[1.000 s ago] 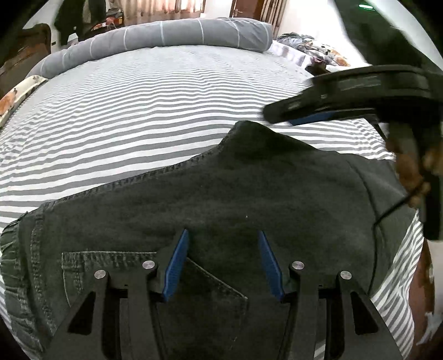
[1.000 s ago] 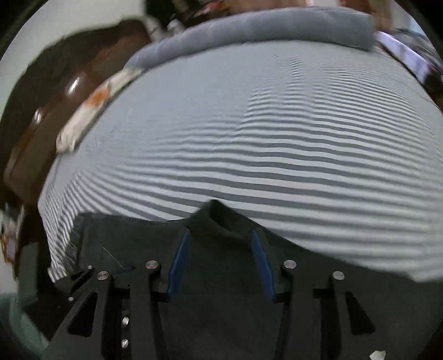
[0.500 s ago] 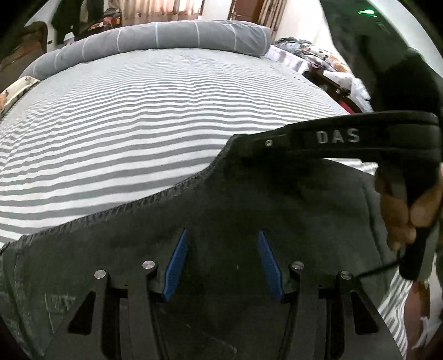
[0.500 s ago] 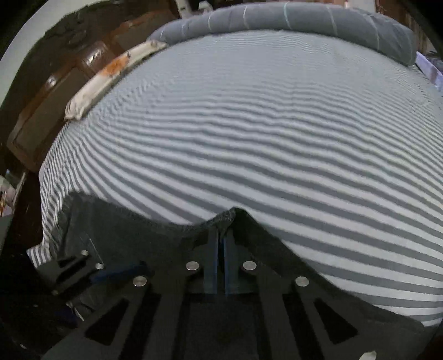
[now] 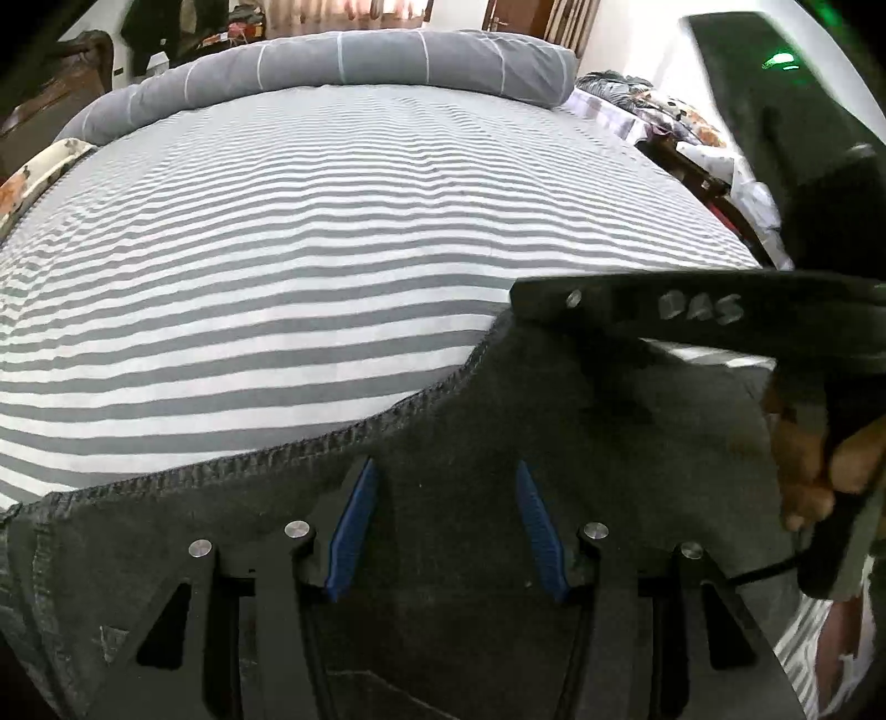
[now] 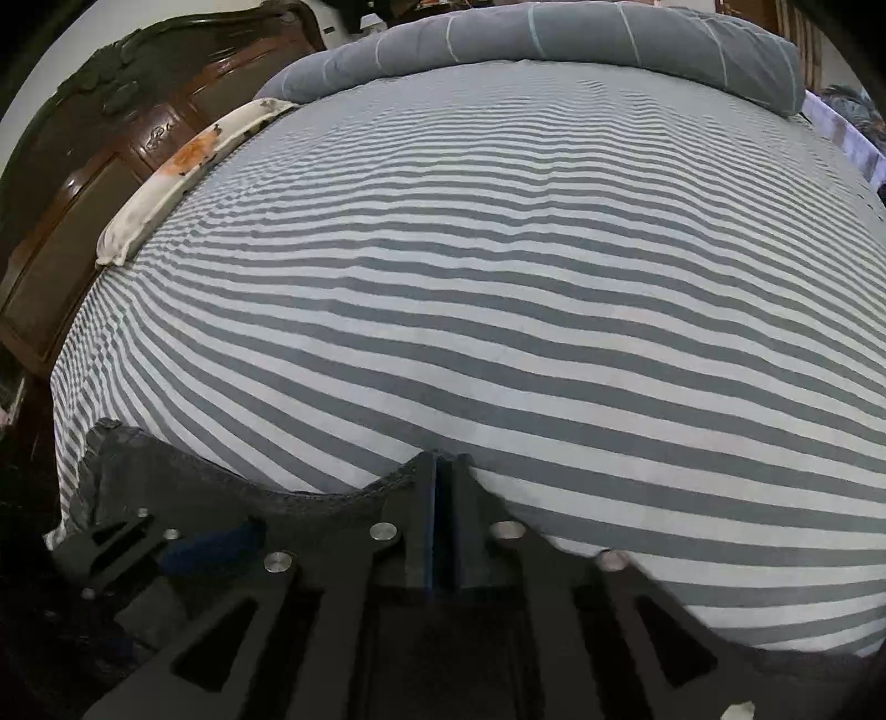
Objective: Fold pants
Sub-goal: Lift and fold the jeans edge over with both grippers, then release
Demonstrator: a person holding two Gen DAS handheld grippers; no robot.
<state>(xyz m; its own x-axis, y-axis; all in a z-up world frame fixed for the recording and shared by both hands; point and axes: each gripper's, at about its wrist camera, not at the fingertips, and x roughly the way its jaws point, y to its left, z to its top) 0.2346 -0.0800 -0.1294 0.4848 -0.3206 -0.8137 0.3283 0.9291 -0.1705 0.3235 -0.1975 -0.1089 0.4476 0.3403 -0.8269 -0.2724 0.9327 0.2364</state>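
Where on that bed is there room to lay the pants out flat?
The striped sheet is bare from the pants' stitched edge up to the gray bolster and across to the floral pillow. The near edge is crowded: both grippers, the right one pinching the hem, the left open above the cloth.

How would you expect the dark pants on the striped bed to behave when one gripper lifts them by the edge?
Probably floppy: the pants peak where the right gripper pinches their stitched edge and slope away on both sides. The thick, denim-like cloth suggests some weight, so the rest likely drags on the striped sheet. They seem unlikely to slip from shut jaws.
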